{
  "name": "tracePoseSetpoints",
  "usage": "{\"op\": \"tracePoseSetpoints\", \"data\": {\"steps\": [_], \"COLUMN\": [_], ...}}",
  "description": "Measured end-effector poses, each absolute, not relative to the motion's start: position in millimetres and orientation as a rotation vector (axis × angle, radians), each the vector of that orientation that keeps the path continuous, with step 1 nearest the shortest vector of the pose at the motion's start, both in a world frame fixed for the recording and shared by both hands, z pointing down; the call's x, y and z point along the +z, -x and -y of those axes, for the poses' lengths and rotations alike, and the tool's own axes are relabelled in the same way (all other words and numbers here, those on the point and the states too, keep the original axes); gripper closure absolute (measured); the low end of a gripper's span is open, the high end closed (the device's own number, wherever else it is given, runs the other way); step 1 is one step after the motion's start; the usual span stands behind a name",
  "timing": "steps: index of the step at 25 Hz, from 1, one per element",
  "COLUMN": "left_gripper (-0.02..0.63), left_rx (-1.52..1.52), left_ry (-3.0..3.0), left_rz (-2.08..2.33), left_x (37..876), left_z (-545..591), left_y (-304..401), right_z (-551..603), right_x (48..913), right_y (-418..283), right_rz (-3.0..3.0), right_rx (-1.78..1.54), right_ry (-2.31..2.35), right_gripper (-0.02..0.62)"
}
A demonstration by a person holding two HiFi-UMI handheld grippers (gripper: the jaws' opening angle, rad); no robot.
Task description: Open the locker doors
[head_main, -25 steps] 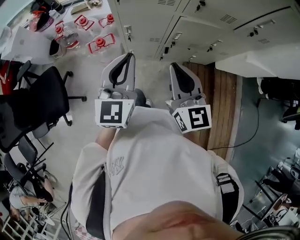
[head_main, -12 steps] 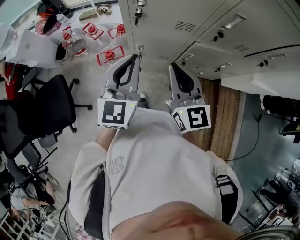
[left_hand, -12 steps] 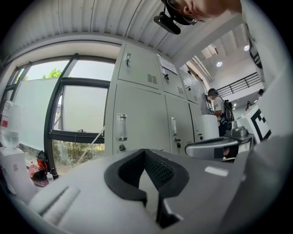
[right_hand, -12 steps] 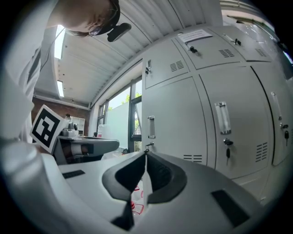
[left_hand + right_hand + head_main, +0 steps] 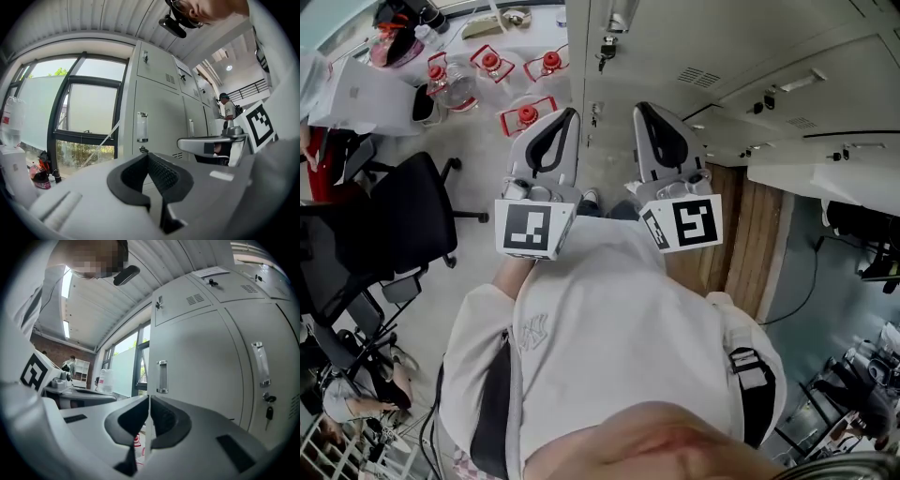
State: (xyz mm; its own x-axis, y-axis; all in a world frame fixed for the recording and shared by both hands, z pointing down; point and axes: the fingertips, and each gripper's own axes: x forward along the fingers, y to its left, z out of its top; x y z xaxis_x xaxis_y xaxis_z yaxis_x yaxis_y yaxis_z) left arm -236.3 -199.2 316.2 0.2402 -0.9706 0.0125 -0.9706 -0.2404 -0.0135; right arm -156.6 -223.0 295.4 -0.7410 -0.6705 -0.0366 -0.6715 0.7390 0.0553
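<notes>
The locker doors (image 5: 675, 42) stand closed from twelve to two o'clock, untouched. A vertical handle (image 5: 161, 376) sits at twelve o'clock, just above my right gripper (image 5: 654, 131). That gripper and my left gripper (image 5: 553, 136) are both clenched on nothing. I'd part the right jaws first, then take the handle squarely and pull straight.

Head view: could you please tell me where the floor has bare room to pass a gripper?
Bare floor lies between the black chair and the left gripper, and the wooden strip beside the lockers is bare too. The upper left is crowded with red-capped jugs.
</notes>
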Motion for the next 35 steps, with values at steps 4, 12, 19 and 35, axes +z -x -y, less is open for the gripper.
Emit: {"op": "tracePoseSetpoints", "data": {"steps": [4,12,19,35], "left_gripper": [0.604,0.604,0.604,0.604], "left_rx": [-0.025,-0.026,-0.043,-0.040], "left_ry": [2.439,2.373,2.336,2.345], "left_rz": [-1.986,-2.048,-2.087,-2.088], "left_x": [315.6,308.3,306.5,312.4], "left_z": [200.7,200.2,195.1,189.7], "left_y": [251.4,263.6,271.0,279.5], "right_z": [234.7,259.5,291.4,319.0], "right_x": [284.0,270.6,261.0,271.3], "right_y": [173.9,205.7,228.5,246.7], "right_rz": [-2.913,-2.958,-2.933,-2.918], "right_rx": [0.149,0.284,0.313,0.294], "right_ry": [1.086,1.042,1.094,1.213], "right_gripper": [0.580,0.577,0.514,0.514]}}
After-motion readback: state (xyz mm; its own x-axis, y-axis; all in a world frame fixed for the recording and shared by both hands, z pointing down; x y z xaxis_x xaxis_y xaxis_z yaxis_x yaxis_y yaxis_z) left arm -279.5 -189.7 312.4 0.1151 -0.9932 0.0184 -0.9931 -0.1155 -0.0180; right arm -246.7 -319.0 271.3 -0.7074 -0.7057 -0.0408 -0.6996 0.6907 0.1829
